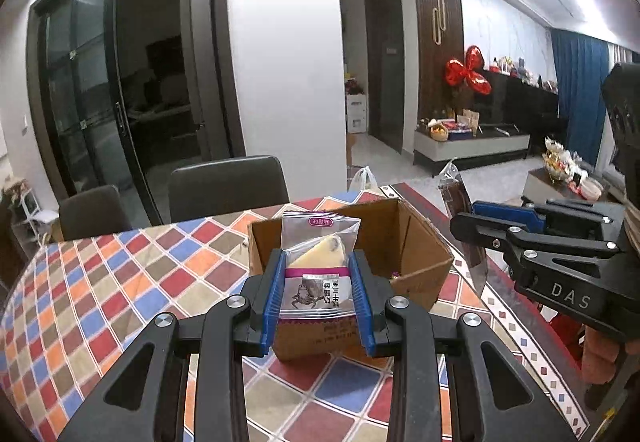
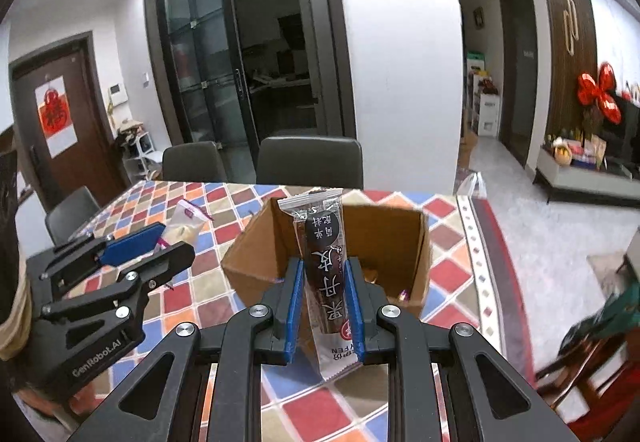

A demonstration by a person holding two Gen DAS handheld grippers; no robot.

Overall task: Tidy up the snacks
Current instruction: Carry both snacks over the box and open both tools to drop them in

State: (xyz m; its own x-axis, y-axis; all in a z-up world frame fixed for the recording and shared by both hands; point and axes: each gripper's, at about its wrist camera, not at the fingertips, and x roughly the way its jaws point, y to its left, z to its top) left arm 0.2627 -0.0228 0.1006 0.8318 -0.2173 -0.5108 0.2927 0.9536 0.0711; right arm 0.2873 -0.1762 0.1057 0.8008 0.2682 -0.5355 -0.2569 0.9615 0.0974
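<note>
My left gripper is shut on a clear snack packet with a pale wedge-shaped cake and a purple band. It hangs above the table just in front of an open cardboard box. My right gripper is shut on a long dark-brown fruit-leather bar in clear wrap, held upright before the same box. In the left wrist view the right gripper shows at the right with the bar. The right wrist view shows the left gripper at the left with its packet.
The box stands on a table with a chequered multicolour cloth. A small purple wrapped item lies inside the box. Dark chairs line the far edge of the table. A white plastic bag shows beyond the table.
</note>
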